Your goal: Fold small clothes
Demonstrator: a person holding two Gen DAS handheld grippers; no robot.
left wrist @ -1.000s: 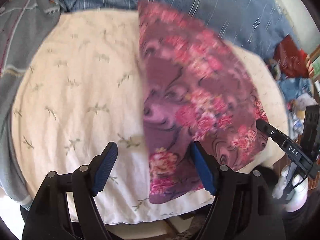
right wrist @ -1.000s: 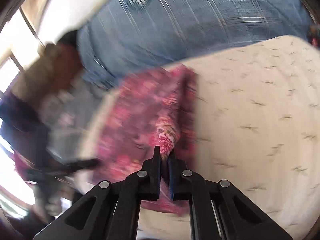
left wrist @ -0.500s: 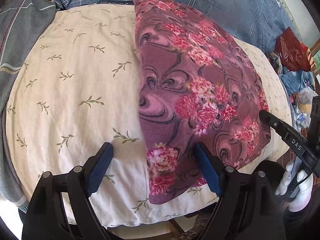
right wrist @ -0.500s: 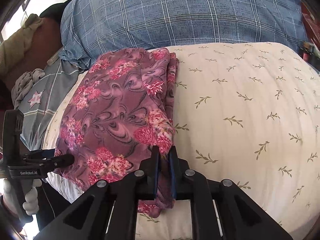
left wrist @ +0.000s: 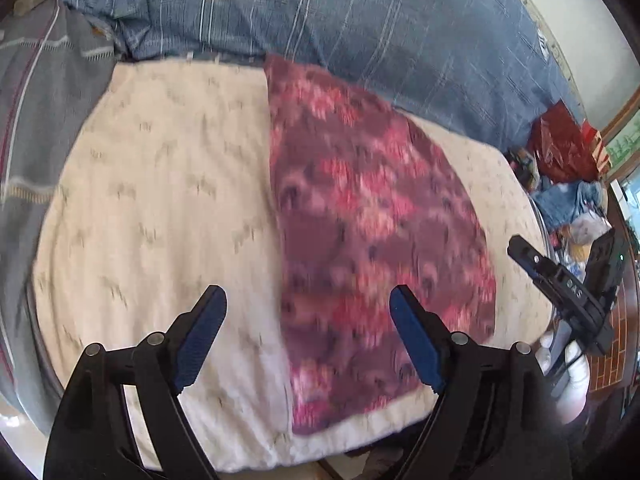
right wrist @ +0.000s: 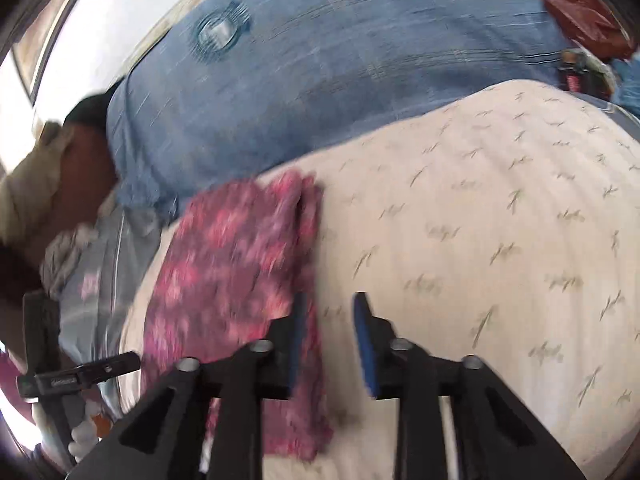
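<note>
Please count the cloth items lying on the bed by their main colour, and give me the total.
Purple floral garment: 1
Cream leaf-print cloth: 1
Blue plaid cover: 1
Grey striped cloth: 1
Total: 4. The pile of clutter beyond the bed's far corner is not counted, as it is too small to sort.

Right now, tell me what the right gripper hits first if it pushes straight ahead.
Probably the cream leaf-print cover, just beside the folded floral garment. The right gripper is opening with nothing between its jaws; blur leaves depth unclear.

Left hand-held gripper [left wrist: 308, 312] wide open, empty; right hand-held gripper [right wrist: 330, 320] opening, nothing between pads.
</note>
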